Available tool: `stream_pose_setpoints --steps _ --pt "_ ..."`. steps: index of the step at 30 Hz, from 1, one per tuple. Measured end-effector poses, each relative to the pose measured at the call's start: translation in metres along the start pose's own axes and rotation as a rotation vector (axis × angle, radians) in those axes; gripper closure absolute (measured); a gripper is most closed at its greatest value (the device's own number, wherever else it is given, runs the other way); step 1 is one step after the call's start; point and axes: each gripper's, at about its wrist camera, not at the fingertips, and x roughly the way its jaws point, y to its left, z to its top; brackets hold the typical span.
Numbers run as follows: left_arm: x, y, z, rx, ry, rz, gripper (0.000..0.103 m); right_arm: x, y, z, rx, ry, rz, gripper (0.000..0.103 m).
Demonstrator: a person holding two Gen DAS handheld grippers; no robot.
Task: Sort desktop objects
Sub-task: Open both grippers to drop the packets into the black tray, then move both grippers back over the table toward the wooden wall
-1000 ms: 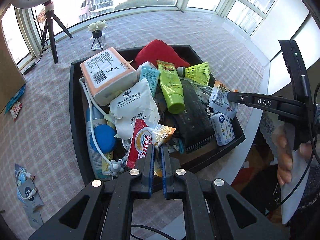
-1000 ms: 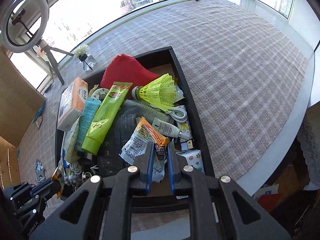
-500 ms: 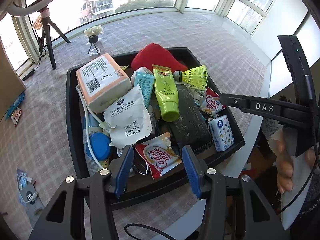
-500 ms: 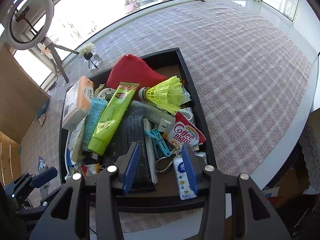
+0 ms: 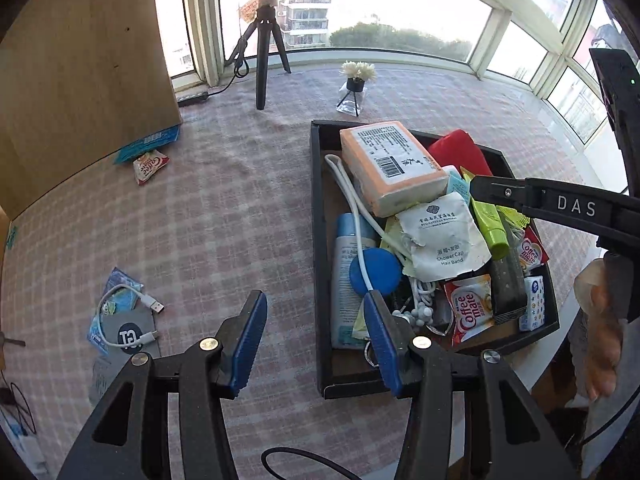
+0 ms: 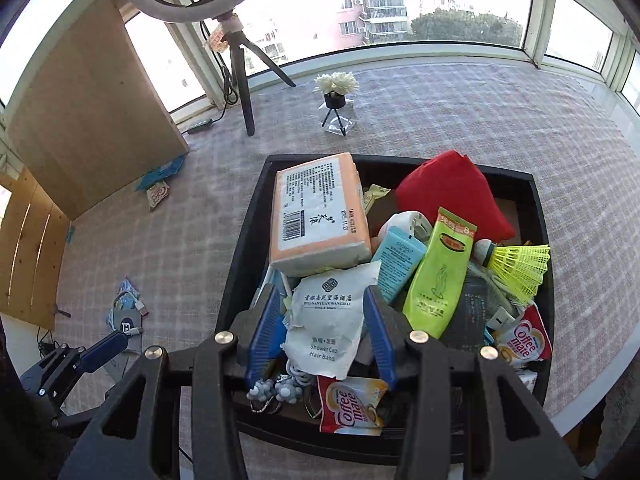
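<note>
Right wrist view: we are hovering our right gripper point(image 6: 320, 332), jaws apart, around the shower cap packet point(image 6: 330, 320) in the black tray point(image 6: 240, 240), risking snagging the earphone cable point(image 6: 280, 390) just below.

Left tongs point(image 5: 316, 328) and right tongs point(image 6: 322, 332) both gape wide.
</note>
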Motion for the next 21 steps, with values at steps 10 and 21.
stream_pose_setpoints --steps 10,21 --pt "-0.017 0.098 -0.029 -0.221 -0.049 0.130 0.055 0.029 0.140 0.012 -0.267 0.028 0.107 0.060" --pt "-0.034 0.183 -0.070 -0.404 -0.056 0.198 0.055 0.046 0.231 -0.007 -0.406 0.080 0.198 0.060"
